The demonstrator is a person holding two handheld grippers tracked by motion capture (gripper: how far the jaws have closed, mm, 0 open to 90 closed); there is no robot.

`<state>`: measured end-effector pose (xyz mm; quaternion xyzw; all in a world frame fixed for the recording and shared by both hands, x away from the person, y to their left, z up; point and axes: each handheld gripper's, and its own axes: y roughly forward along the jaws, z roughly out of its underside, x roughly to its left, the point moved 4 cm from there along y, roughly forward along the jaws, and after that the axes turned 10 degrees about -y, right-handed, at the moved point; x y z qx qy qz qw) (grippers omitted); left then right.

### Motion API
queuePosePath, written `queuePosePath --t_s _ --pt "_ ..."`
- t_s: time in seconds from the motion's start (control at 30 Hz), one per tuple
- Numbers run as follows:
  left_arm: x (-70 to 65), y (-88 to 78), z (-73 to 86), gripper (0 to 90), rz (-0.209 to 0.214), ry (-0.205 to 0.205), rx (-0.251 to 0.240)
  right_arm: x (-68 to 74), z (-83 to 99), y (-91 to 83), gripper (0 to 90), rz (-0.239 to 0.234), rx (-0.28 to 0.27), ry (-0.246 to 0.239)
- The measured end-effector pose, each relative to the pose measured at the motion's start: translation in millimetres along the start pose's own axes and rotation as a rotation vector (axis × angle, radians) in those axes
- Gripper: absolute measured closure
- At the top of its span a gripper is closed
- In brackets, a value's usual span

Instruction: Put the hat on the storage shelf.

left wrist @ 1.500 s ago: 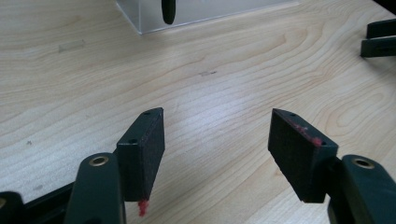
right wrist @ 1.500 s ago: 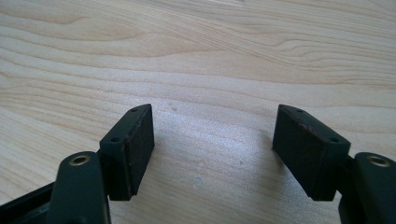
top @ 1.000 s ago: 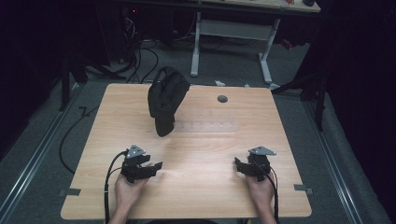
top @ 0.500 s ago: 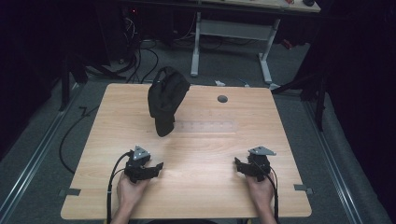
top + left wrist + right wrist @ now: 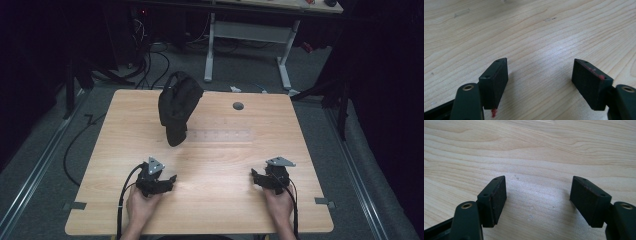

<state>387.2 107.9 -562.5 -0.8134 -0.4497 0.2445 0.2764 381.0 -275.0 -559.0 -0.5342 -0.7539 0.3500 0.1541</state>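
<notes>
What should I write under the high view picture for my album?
Two hand-held grippers, left gripper and right gripper, rest open on a wooden table near a black bag.

I can read no text, label, brand or number anywhere: the marks along the pale strip (image 5: 222, 136) on my table (image 5: 300, 150) are too small.

Light wood-grain table (image 5: 215, 155) carries one black bag (image 5: 177, 107) near its far edge, left of a round grommet (image 5: 238, 106).
</notes>
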Motion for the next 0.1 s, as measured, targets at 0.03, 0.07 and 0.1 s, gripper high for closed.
queuePosePath --t_s 0.03,0.07,0.1 --pt "0.0 0.1 0.0 29.4 0.000 0.000 -0.001 0.0 0.0 0.0 29.5 0.000 0.000 0.000" --pt "0.1 0.0 0.0 29.4 0.001 -0.001 0.000 0.0 0.0 0.0 29.5 0.000 0.000 0.000" --pt "0.0 0.1 0.0 29.4 0.000 -0.001 -0.002 0.0 0.0 0.1 29.6 0.000 -0.001 0.001"
